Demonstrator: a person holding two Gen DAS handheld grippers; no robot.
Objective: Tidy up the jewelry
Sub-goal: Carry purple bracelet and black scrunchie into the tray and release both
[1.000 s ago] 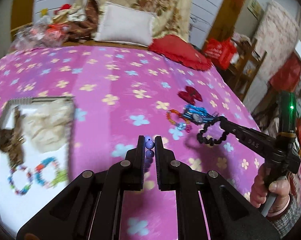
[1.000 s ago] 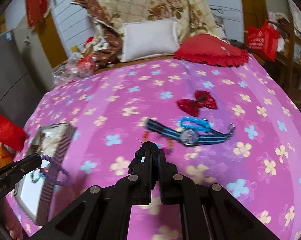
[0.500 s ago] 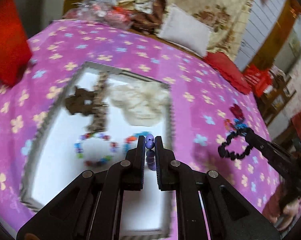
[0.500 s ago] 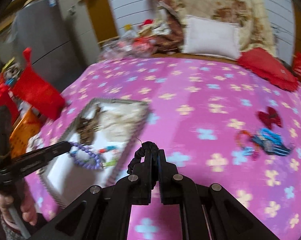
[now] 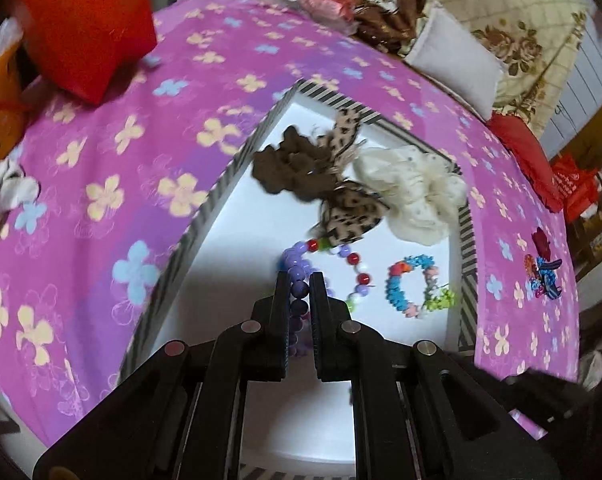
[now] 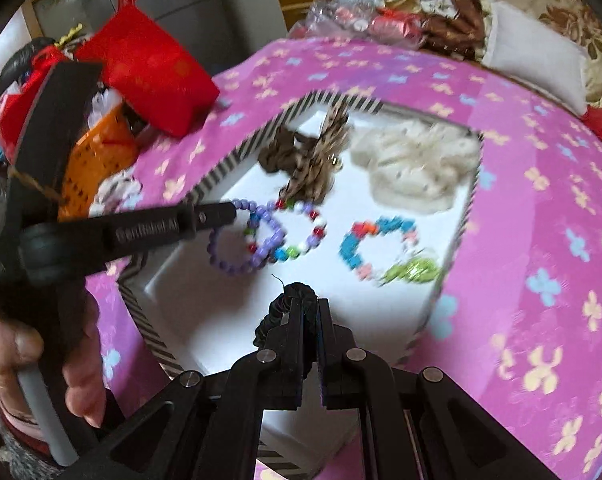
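both grippers — moved from bedspread point(image 5: 101, 184), over tray point(image 5: 205, 216)

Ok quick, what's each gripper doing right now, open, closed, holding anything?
Left gripper: closed on the purple bead bracelet, over the box.
Right gripper: closed on the black hair tie.

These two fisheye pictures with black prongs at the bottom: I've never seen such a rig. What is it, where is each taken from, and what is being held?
No robot here: a person holds a hand-operated claw in each hand, with a camera on each looking along its fingers. The left wrist view shows the left claw shut on a purple beaded bracelet. The right wrist view shows the right claw shut on a black coiled hair tie. Below both is a white striped-edged tray on a pink flowered bedspread, holding a cream scrunchie, a brown scrunchie, a leopard-print bow and two colourful bead bracelets.
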